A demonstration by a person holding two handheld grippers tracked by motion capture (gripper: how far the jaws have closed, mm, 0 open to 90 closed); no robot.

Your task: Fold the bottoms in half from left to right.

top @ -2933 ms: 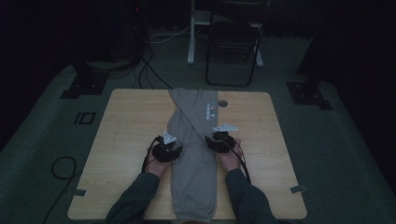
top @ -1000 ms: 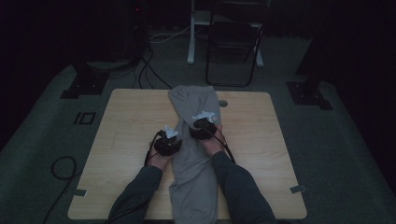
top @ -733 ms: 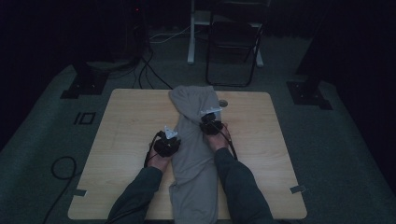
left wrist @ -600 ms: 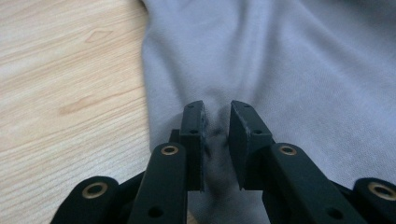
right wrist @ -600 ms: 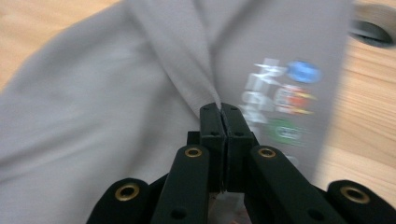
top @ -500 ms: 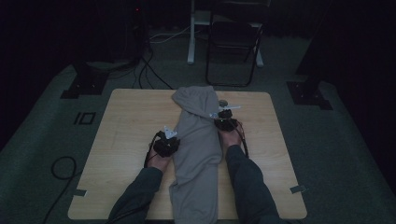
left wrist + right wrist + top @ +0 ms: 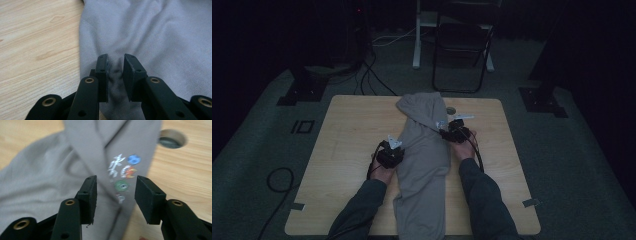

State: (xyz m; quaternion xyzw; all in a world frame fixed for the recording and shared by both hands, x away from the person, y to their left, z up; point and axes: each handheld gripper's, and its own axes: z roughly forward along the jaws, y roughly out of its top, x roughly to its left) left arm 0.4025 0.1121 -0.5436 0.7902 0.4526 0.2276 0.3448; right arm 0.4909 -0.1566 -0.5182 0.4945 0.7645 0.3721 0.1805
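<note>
A: How is the left gripper set?

B: A small ridge of the cloth is pinched between its jaws, near the cloth's left edge. In the high view that gripper is seen at the cloth's left side, about halfway down its length. The pinch is probably kept as an anchor, so that the lower part is not dragged while the far end is worked.

A: And the right gripper?

B: Its jaws are parted, with nothing caught between them. They are held just over a folded band of the cloth that carries a small coloured print. From above, this gripper is placed at the cloth's right edge, farther up the table than the left one.

A: Where is the cloth laid?

B: Lengthwise down the middle of the table, its far end turned back on itself, its near end reaching the table's front edge between the forearms. A round hole in the tabletop is left uncovered just beside the fold.

A: Why the open jaws there?

B: A fresh hold on the folded edge is likely being lined up, though this is only judged.
</note>
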